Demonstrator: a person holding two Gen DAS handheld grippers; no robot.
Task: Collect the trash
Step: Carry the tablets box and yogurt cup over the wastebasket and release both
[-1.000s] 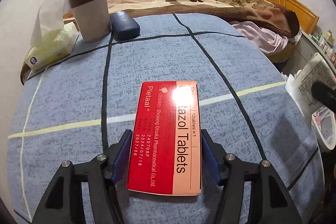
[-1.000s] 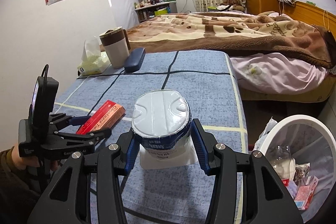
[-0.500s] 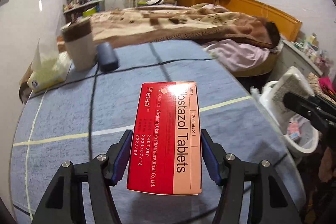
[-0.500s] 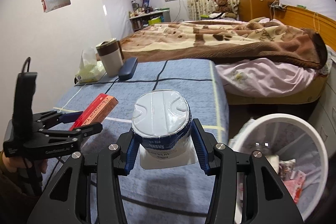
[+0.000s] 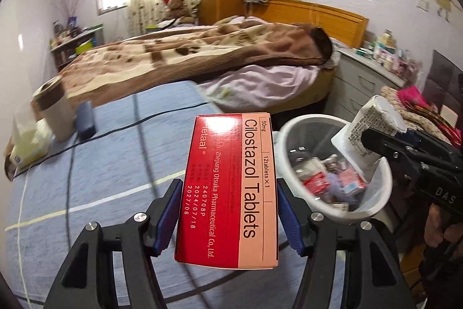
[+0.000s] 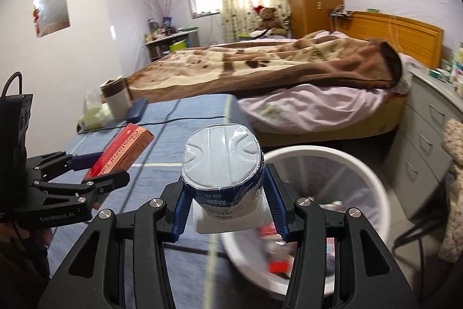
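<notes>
My left gripper (image 5: 228, 210) is shut on a red and pink Cilostazol tablet box (image 5: 231, 181), held in the air above the blue table's right edge. In the right wrist view the box (image 6: 121, 152) and left gripper (image 6: 95, 175) show at the left. My right gripper (image 6: 224, 207) is shut on a white yogurt cup (image 6: 222, 164) with a foil lid, held over the near rim of the white trash bin (image 6: 358, 173). In the left wrist view the cup (image 5: 367, 132) hangs above the bin (image 5: 292, 132), which holds several wrappers.
A blue checked cloth covers the table (image 5: 101, 164). At its far left stand a brown-topped tumbler (image 5: 55, 109), a dark blue case (image 5: 86, 120) and a tissue pack (image 5: 26, 144). A bed (image 6: 275, 68) lies behind. Grey drawers (image 6: 428, 135) stand right of the bin.
Both grippers have swung right and up with their loads. The bin now fills more of both views, and the yogurt cup has moved from over the table to above the bin's rim.
</notes>
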